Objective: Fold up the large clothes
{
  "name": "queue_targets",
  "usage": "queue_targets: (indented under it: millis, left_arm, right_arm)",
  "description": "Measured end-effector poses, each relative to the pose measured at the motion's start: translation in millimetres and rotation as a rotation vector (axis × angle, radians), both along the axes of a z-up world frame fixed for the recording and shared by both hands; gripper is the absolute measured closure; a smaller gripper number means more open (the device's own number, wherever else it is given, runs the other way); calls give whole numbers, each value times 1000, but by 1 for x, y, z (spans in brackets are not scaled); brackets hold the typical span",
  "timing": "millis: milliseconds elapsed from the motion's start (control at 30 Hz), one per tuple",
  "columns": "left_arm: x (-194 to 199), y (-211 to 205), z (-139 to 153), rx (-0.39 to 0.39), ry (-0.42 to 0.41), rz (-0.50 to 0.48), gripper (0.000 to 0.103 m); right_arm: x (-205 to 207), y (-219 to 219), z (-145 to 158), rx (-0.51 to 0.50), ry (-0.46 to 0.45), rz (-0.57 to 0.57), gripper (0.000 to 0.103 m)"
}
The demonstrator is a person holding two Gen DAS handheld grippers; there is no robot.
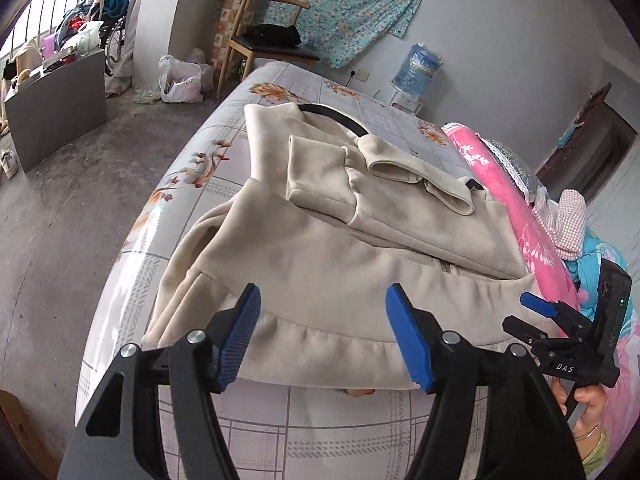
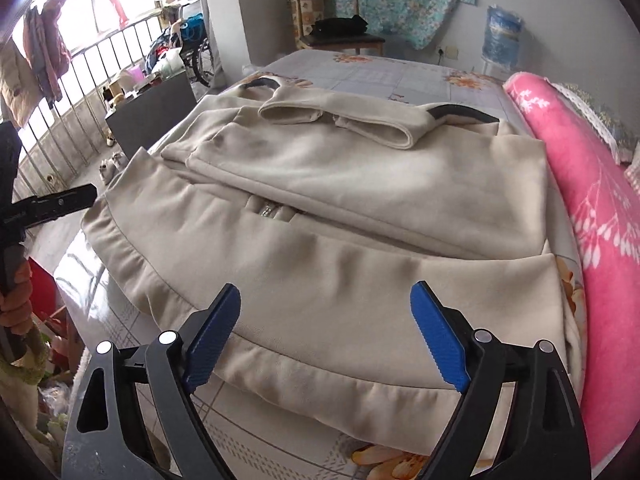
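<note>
**Helper:** Start at your jaws. What have you got?

**Me:** Nothing. My left gripper (image 1: 324,336) stands spread, its two blue pads (image 1: 240,340) well apart, with only air between them. My right gripper (image 2: 326,336) is the same: two blue pads (image 2: 440,340) parted wide, gripping nothing. Both sets hang over the near hem of the one garment.

**Helper:** And the garment?

**Me:** One cream jacket (image 2: 340,208), lying partly folded on the bed (image 1: 360,92). Its lower half spreads toward me, and the hem sags a little over the bed's near edge. The upper part is doubled on top of it. I count two sleeves laid across the top, cuffs open, and a dark collar band (image 1: 336,114) curving at the far end. A zipper pull (image 2: 270,211) peeks from the fold in the middle.

**Helper:** Can each camera see the other tool?

**Me:** Yes. From the left, my right gripper sits at the lower right edge, held in a hand (image 1: 588,408). From the right, the left tool's black finger pokes in from the left edge.

**Helper:** Further out?

**Me:** One pink blanket (image 2: 592,208) along the right side of the bed, one wooden chair (image 1: 268,36) past the far end with dark cloth on its seat, one blue water jug (image 1: 418,66) by the wall, and one floral cloth (image 1: 340,4) hung behind.
</note>
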State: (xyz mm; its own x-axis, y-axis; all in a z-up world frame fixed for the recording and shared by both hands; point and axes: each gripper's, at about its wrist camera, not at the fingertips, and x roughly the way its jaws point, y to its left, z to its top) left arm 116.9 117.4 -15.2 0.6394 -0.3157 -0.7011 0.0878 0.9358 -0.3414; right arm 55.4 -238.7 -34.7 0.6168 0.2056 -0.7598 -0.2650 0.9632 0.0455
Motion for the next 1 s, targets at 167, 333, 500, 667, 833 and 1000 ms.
queue_targets:
  millis: [167,333,500,667,833,1000]
  left_arm:
    - [4,0,-6,67,-16,30,40]
    - [16,6,-15,133,-14,59,45]
    - [29,19,-19,162,10,82,53]
    - [46,27,-27,178,53,56,62]
    - [50,36,-26,111,65,7,67]
    - [62,40,-32,55,123,-35,67]
  right_arm:
    - [7,3,-25,-7,42,-15,18]
    - [9,0,-25,3,43,-10,18]
    - [8,2,-26,-2,34,-7,18]
    - [7,2,-27,1,32,-14,18]
    - [7,2,-27,2,33,-16,18]
    - [7,2,-27,-1,37,-19,18]
